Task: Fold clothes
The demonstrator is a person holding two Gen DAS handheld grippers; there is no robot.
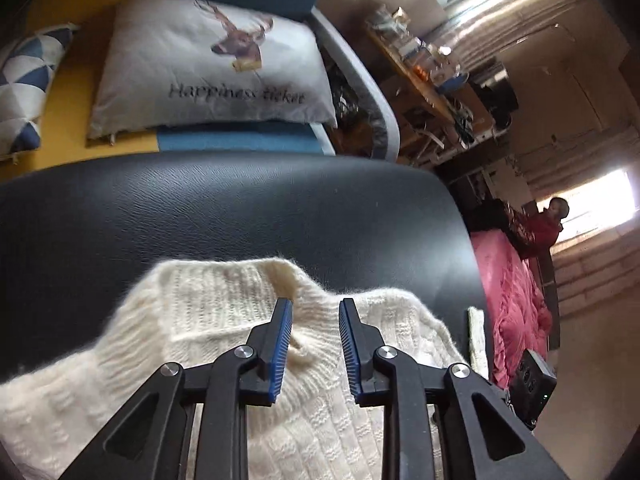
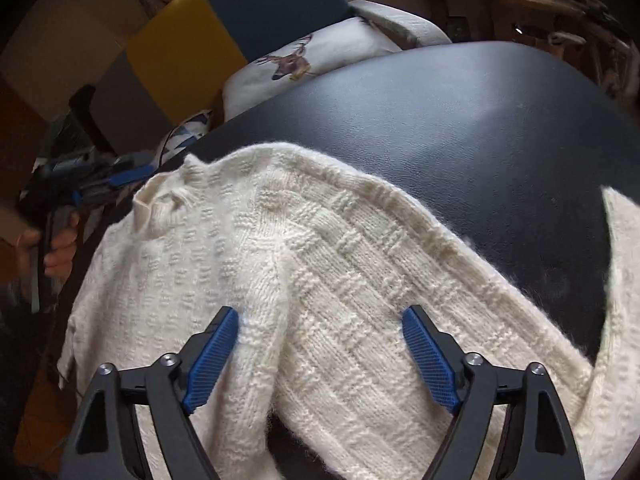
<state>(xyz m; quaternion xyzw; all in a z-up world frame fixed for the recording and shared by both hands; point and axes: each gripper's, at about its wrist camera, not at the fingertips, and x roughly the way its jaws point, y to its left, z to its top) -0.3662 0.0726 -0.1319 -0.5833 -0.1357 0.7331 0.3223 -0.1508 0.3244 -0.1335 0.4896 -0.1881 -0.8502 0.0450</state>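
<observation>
Presently, garment: cream knit sweater [image 2: 304,264] spread on the black leather-look surface [image 2: 480,120], collar toward the far-left edge, one sleeve [image 2: 256,360] lying diagonally across the body toward the near edge.

Second piece: more cream knit [image 2: 624,280] curves in at the right border; whether it is the other sleeve or part of the hem, cannot tell.

Left gripper [image 1: 315,312]: jaws parted by a narrow gap, blue pads either side of the ribbed collar [image 1: 240,280], nothing pinched. Whether the tips touch the knit cannot be told. In the right wrist view it shows small at the left edge, near the collar.

Right gripper [image 2: 320,320]: jaws spread wide, holding nothing, poised over the sleeve-and-body area; left pad just beside the sleeve.

Step in hand: by my reading, early fold. Sleeve looks laid inward, body not yet folded over; both tools positioned for a fresh grasp.

Next move calls for: probably each gripper closing on a thick edge, left at collar or shoulder, right at sleeve or side seam, then lifting together so the knit carries over evenly.

Handling note: fuzzy, loose knit likely stretches and drags; a shallow pinch may slip.

Surroundings: deer-print cushion [image 1: 208,64] reading "Happiness ticket" behind the surface; pink bedding [image 1: 516,300] to the right.
</observation>
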